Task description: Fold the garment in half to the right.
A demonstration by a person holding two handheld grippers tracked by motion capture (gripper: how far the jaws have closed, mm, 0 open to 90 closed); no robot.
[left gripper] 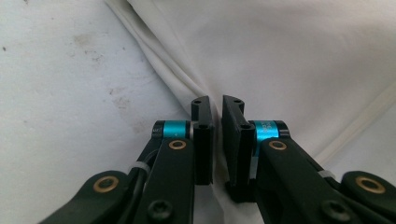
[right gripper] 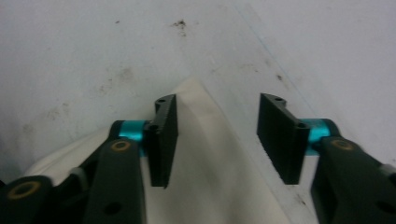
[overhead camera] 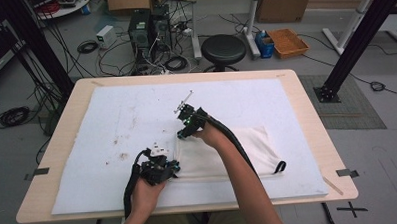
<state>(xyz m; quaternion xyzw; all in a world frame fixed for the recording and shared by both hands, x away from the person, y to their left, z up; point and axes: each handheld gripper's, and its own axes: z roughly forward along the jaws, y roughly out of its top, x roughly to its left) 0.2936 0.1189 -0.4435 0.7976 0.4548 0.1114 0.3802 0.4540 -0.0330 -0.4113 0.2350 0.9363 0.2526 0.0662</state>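
Note:
A folded white cloth (overhead camera: 228, 151) lies on the white mat (overhead camera: 126, 109), right of centre and near the front. My left gripper (overhead camera: 174, 167) is at the cloth's near left corner. In the left gripper view its jaws (left gripper: 217, 109) stand nearly together, pinching a ridge of the cloth (left gripper: 289, 56). My right gripper (overhead camera: 181, 134) is low over the cloth's far left corner. In the right gripper view its jaws (right gripper: 217, 116) stand apart, with the pointed corner of the cloth (right gripper: 205, 154) between them and neither pad pressing on it.
The mat covers most of a wooden table (overhead camera: 306, 103) and bears brown stains (overhead camera: 120, 142) on its left half. A black strap loop (overhead camera: 280, 166) sticks out at the cloth's right end. Beyond the table are a black stool (overhead camera: 224, 48), computer towers (overhead camera: 143, 31) and cables.

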